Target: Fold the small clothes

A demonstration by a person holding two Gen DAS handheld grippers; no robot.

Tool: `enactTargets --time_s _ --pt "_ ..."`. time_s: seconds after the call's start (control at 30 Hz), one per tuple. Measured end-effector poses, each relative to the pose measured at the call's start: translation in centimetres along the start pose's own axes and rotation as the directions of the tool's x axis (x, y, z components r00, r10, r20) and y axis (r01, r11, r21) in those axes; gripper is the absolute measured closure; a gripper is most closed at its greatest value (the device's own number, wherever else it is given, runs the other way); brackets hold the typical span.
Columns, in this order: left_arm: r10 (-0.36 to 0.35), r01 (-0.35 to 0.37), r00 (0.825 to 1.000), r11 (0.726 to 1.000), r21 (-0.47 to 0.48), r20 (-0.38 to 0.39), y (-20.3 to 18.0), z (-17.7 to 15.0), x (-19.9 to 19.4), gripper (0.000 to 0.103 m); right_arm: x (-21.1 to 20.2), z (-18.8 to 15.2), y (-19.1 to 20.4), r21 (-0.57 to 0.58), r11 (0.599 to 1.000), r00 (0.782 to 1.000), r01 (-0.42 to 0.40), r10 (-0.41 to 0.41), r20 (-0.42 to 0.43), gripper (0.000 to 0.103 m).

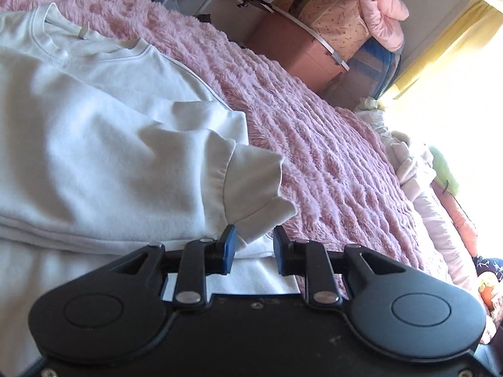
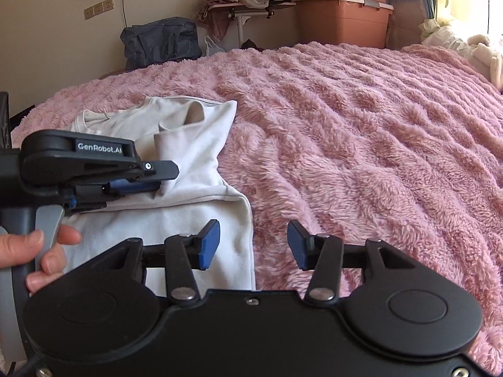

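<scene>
A white sweatshirt point(image 1: 94, 144) lies spread on the pink fluffy blanket point(image 1: 330, 163), neckline far left, one sleeve folded across its body. My left gripper point(image 1: 253, 243) is open, and the sleeve's cuff point(image 1: 251, 188) reaches into the gap between its blue pads without being pinched. In the right wrist view the sweatshirt point(image 2: 195, 144) sits left of centre, with the left gripper point(image 2: 163, 178) side-on over the folded sleeve. My right gripper point(image 2: 254, 245) stands open above the garment's right edge point(image 2: 245, 220), and nothing is between its fingers.
A person's hand point(image 2: 41, 251) grips the left tool's handle. Beyond the bed stand a pink storage box point(image 2: 342, 22), a dark bag point(image 2: 160, 42) and a small table point(image 2: 248, 8) piled with clothes. Pale bedding point(image 2: 478, 50) lies at the bright window side.
</scene>
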State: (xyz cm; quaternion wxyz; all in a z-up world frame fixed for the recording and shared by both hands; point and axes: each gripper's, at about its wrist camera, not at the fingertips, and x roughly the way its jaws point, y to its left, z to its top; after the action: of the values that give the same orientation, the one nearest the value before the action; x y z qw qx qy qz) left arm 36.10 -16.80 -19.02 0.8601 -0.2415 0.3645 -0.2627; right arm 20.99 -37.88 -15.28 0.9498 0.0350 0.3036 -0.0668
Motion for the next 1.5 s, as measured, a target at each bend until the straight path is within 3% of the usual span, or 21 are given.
enactTargets --time_s 0.07,0.17,0.23,0.33,0.43,0.5,0.6,0.7,0.8,0.97,1.03,1.17,1.2,1.23,1.33,1.43,1.5 --pt "-0.016 0.016 1.000 0.999 0.031 0.025 -0.2 0.3 -2.5 0.075 0.1 0.6 -0.2 0.005 1.000 1.000 -0.009 0.009 0.016 0.053" --pt "0.022 -0.027 0.995 0.998 0.052 0.096 0.8 1.2 -7.4 0.071 0.7 1.9 -0.3 0.027 0.996 0.996 -0.085 0.084 0.042 0.053" --pt "0.094 -0.103 0.983 0.994 0.046 0.159 2.5 2.0 -10.8 0.069 1.5 2.7 -0.5 0.070 0.986 0.987 -0.153 0.149 0.060 0.053" --pt "0.253 -0.268 0.939 0.963 0.035 0.234 6.0 2.8 -15.6 0.069 3.1 3.6 -0.6 0.116 0.970 0.976 -0.212 0.205 0.073 0.053" --pt "0.428 -0.463 0.865 0.882 0.084 0.262 8.9 2.4 -19.4 0.068 5.0 4.0 0.4 0.116 0.970 0.977 -0.212 0.207 0.053 0.053" --pt "0.577 -0.618 0.779 0.773 0.144 0.247 10.7 1.7 -20.9 0.068 5.9 4.1 1.1 0.122 0.973 0.981 -0.196 0.194 0.027 0.052" --pt "0.676 -0.720 0.694 0.647 0.251 0.249 12.6 0.1 -21.8 0.068 6.6 3.8 1.9 0.130 0.976 0.984 -0.175 0.176 -0.002 0.050" --pt "0.710 -0.759 0.647 0.560 0.333 0.279 14.1 -0.8 -21.7 0.068 6.9 3.5 2.5 0.127 0.978 0.986 -0.163 0.166 -0.009 0.047" --pt "0.702 -0.757 0.644 0.530 0.382 0.303 14.7 -0.7 -20.7 0.067 6.9 3.4 2.9 0.125 0.982 0.989 -0.144 0.145 -0.005 0.046" --pt "0.704 -0.757 0.621 0.424 0.496 0.345 14.8 -0.4 -18.0 0.064 6.9 3.5 3.2 0.125 0.983 0.991 -0.132 0.135 -0.012 0.045" --pt "0.710 -0.757 0.612 0.398 0.517 0.349 15.2 -0.3 -17.3 0.065 6.9 3.6 3.4 0.116 0.985 0.992 -0.125 0.127 -0.013 0.045" --pt "0.706 -0.753 0.620 0.413 0.511 0.342 15.2 0.3 -17.0 0.071 7.1 3.6 3.5 0.111 0.988 0.993 -0.111 0.113 -0.014 0.045" --pt "0.707 -0.751 0.623 0.419 0.511 0.336 15.2 0.3 -17.0 0.077 7.1 3.6 3.4 0.121 0.987 0.994 -0.110 0.112 -0.014 0.045" --pt "0.710 -0.748 0.624 0.423 0.512 0.325 15.3 0.4 -16.9 0.096 7.1 3.6 3.2 0.136 0.985 0.994 -0.110 0.113 -0.014 0.045" --pt "0.709 -0.739 0.632 0.431 0.518 0.312 15.3 0.4 -16.9 0.097 7.2 3.5 2.6 0.190 0.975 0.992 -0.119 0.125 -0.016 0.042" --pt "0.708 -0.749 0.626 0.427 0.507 0.328 15.2 0.1 -17.4 0.097 7.1 3.2 2.5 0.201 0.971 0.991 -0.127 0.131 -0.008 0.042" --pt "0.717 -0.777 0.598 0.409 0.478 0.358 15.1 0.2 -17.8 0.097 7.0 3.2 2.6 0.200 0.971 0.992 -0.129 0.130 0.011 0.042"
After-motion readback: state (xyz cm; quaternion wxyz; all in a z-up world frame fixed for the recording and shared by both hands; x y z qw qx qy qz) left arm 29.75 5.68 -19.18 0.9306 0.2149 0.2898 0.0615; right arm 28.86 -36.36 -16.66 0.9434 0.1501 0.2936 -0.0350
